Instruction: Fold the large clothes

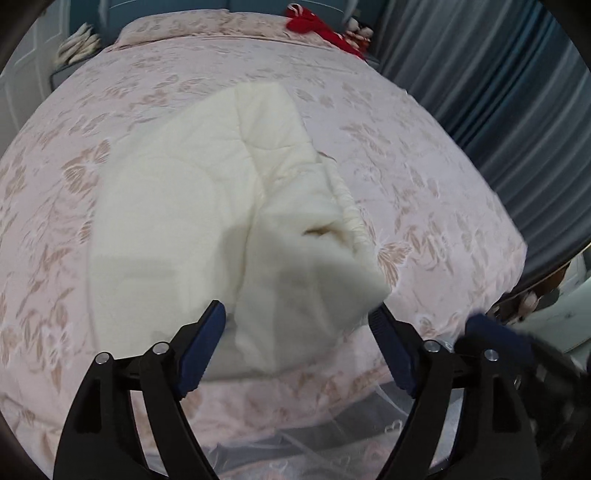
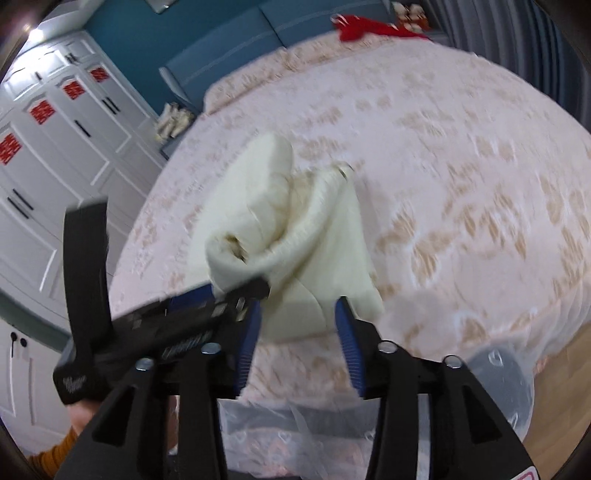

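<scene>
A cream padded garment (image 1: 229,206) lies folded into a thick bundle on the pink flowered bed cover (image 1: 424,155). My left gripper (image 1: 299,321) stands wide open over the bundle's near corner, with cloth between its blue pads but no pad pressing on it. In the right wrist view the same garment (image 2: 325,229) sits just beyond my right gripper (image 2: 298,310), whose jaws are partly open and hold nothing. One of the left gripper's fingers (image 2: 243,290) reaches in from the left to the bundle's rolled near end. A hand and orange sleeve (image 2: 55,454) show at the lower left.
A red cloth (image 1: 317,26) lies by the pillows at the bed's head. Blue-grey curtains (image 1: 498,92) hang along the right side. White wardrobe doors (image 2: 55,147) stand at the left. Clear plastic wrap (image 2: 295,435) and a grey round object (image 2: 495,373) sit at the bed's foot.
</scene>
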The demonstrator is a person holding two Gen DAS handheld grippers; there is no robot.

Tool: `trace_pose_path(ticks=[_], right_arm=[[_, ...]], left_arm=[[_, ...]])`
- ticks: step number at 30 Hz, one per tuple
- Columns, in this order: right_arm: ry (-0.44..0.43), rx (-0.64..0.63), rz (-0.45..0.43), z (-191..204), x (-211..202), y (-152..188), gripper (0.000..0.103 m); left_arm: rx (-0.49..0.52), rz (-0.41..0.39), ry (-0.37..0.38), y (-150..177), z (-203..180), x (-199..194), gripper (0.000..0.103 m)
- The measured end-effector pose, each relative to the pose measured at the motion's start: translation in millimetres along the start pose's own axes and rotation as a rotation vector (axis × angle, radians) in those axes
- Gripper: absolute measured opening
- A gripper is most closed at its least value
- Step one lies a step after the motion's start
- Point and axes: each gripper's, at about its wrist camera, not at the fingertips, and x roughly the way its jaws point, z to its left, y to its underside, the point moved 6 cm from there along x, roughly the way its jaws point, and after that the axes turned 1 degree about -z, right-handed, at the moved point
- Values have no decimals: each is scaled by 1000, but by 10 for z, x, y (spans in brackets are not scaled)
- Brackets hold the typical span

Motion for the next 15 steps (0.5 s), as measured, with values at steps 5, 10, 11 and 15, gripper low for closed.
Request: trace_pose_path(ticks=[5,10,11,15], right_arm=[[-32,-42,-28,260,-5,-152,49],[-37,-83,-1,471,206,-233,53],[-41,-84,12,502,269,-243,54],[-48,-62,46,598,476,-298,57]], left_arm=[[-17,-4,-87,210,448,-207,87],[-25,62,-200,609,918,-103,87],[-29,79,-213,677,975,-60,87],[-34,91,-230,793,1064,69,87]])
